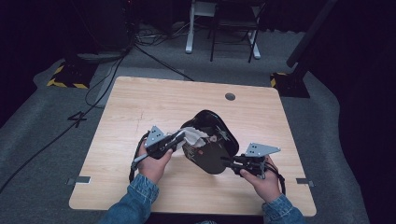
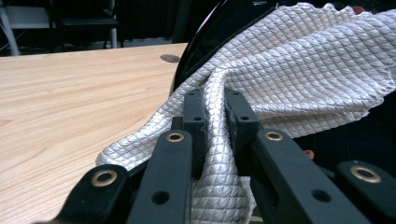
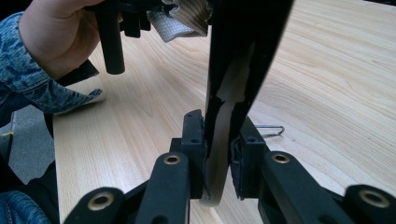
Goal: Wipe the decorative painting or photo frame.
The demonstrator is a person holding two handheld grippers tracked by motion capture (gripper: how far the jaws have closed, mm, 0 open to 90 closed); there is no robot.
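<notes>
Risk: black tray (image 1: 211, 144) slipping from right gripper (image 3: 217, 154), pinched only at its rim, tilted above table (image 1: 140, 107).
Left gripper (image 2: 215, 122) clamped on white cloth (image 2: 299, 60) against tray; hard wiping could twist it loose. Pale wood tabletop, grey carpet, floor cables, dark room.

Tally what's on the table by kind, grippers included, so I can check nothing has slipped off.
Black tray: 1
White quilted cloth: 1
Grippers: 2, the left gripper shut on the cloth, the right gripper shut on the tray's rim
Total: 4
</notes>
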